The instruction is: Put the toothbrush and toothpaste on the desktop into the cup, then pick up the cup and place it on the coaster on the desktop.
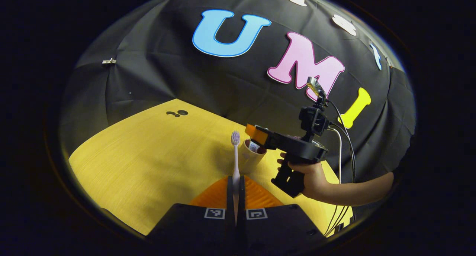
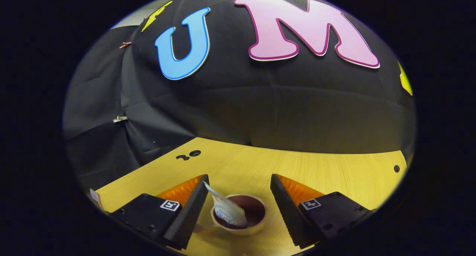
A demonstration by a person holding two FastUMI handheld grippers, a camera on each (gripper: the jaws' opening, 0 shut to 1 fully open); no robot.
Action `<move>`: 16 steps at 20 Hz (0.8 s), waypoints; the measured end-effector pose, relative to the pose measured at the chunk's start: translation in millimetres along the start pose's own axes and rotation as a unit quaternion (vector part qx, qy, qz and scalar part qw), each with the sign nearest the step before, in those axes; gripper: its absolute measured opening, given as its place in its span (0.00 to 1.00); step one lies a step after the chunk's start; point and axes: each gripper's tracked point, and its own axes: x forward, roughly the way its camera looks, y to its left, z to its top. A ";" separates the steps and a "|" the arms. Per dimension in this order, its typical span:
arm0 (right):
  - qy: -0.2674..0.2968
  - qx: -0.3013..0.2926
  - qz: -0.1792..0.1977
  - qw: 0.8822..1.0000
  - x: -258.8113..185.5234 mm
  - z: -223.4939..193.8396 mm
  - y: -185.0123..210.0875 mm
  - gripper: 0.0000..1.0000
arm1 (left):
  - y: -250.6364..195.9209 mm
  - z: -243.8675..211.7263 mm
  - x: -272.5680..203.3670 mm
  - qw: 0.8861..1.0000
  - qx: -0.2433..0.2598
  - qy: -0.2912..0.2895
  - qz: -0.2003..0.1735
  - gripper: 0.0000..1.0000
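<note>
In the left gripper view my left gripper [image 1: 235, 181] is shut on a white toothbrush [image 1: 235, 155] that stands upright, bristles at the top. Just beyond it stands the cream cup [image 1: 251, 157] with the toothpaste [image 1: 254, 146] poking out. A hand holds my right gripper [image 1: 256, 134] over the cup's mouth. In the right gripper view that gripper [image 2: 238, 196] is open, its fingers either side of the cup [image 2: 240, 215] below. The toothpaste tube [image 2: 227, 209] leans inside the cup, free of both fingers.
The yellow wooden desktop [image 1: 148, 155] spreads to the left, with small dark holes [image 1: 177, 113] near its far edge. The black cloth wall closes the back. Another hole [image 2: 396, 168] marks the desktop at the right in the right gripper view.
</note>
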 end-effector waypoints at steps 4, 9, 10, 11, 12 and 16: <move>-0.016 0.011 0.011 1.000 -39.5 22.0 -5.3 0.98 | -19.6 21.4 13.4 1.000 0.004 -0.025 -0.016 0.06; -0.020 0.020 -0.008 1.000 -93.0 29.9 -41.4 0.98 | -47.1 58.5 42.7 0.996 0.009 -0.074 -0.049 0.06; -0.018 0.019 -0.017 1.000 -101.2 27.4 -51.7 0.98 | -53.0 64.5 50.9 0.995 0.010 -0.082 -0.057 0.06; -0.015 0.019 -0.025 0.999 -109.9 25.1 -63.4 0.98 | -57.3 73.0 58.8 0.994 0.011 -0.094 -0.062 0.06; -0.013 0.021 -0.034 0.999 -116.8 23.0 -74.9 0.98 | -61.3 80.3 67.5 0.992 0.013 -0.106 -0.068 0.06; -0.007 0.026 -0.065 0.998 -140.0 14.9 -113.1 0.98 | -69.6 97.2 102.0 0.986 0.013 -0.143 -0.086 0.06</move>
